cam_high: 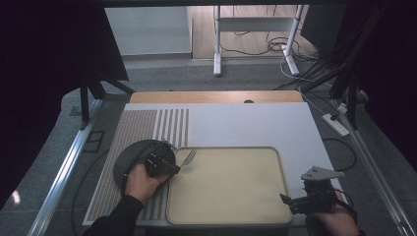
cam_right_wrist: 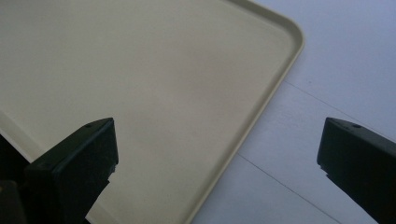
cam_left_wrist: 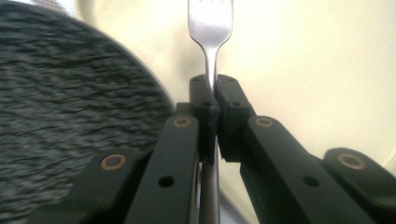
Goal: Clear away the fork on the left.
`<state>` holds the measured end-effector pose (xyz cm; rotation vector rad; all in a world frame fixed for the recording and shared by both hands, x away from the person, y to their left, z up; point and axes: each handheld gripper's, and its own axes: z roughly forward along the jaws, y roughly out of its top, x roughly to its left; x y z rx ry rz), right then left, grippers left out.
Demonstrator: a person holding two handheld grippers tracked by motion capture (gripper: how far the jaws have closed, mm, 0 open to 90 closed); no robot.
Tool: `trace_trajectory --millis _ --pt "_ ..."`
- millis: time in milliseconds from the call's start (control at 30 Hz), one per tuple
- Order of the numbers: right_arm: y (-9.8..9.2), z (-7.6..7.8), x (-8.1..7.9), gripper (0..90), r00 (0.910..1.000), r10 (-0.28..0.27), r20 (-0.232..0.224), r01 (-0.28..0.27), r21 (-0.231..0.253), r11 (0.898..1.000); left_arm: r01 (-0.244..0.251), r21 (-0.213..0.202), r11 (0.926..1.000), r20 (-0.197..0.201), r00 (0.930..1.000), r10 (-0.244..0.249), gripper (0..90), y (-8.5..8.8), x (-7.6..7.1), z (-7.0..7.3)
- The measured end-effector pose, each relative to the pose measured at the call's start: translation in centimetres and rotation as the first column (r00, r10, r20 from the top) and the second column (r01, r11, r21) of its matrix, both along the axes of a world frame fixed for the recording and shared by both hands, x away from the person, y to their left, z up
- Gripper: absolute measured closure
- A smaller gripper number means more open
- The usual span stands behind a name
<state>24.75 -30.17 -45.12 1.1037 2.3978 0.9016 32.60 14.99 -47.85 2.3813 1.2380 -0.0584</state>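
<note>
Nearest the high camera are the person's two forearms at the bottom edge, each hand carrying a gripper over the white tabletop [cam_high: 246, 123]. On that tabletop the biggest thing is the cream tray [cam_high: 275, 157], bare across its floor, with a dark round plate [cam_high: 129, 156] just off its left rim on the striped mat [cam_high: 133, 129].

The left gripper [cam_high: 173, 168] sits over the seam between plate and tray, and its jaws are clamped tight on the handle of a fork [cam_high: 187, 157]. In the left gripper view the fork [cam_left_wrist: 209, 23] runs straight out from the gripper [cam_left_wrist: 214, 88], its long axis in line with the jaws, the head pointing forward over the tray's pale floor while the plate [cam_left_wrist: 70, 107] lies off to the side. So the fork's head already stands over the tray's near-left corner; the move to come looks like a short carry rightward and down onto the tray.

The right gripper [cam_high: 290, 200] waits at the tray's near-right corner, well apart from the fork, jaws wide with nothing between them; its own view looks across the tray [cam_right_wrist: 275, 84] rim. The left hand is plainly the one placed for the job.
</note>
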Motion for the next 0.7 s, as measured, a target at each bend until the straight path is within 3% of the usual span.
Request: trace_trajectory --millis 300,400,533,700 --pt "0.0 0.0 0.0 0.0 1.0 0.005 -0.003 -0.005 -0.003 1.0 0.011 0.008 0.9999 -0.023 0.9997 -0.011 85.9 -4.1 -0.4 -0.3" --pt "0.0 0.0 0.0 0.0 1.0 0.006 -0.003 -0.006 -0.005 1.0 0.013 0.015 0.9998 -0.03 0.9995 -0.013 85.9 -4.7 -0.3 -0.7" --pt "0.0 0.0 0.0 0.0 1.0 0.008 -0.003 -0.008 -0.004 1.0 0.013 0.056 0.9983 -0.026 0.9996 -0.012 85.8 -5.4 -0.4 -1.6" --pt "0.1 0.0 0.0 0.0 0.9999 0.013 -0.005 -0.013 -0.003 1.0 0.018 0.047 0.9987 -0.045 0.9989 -0.016 84.4 -5.7 -0.4 -2.6"
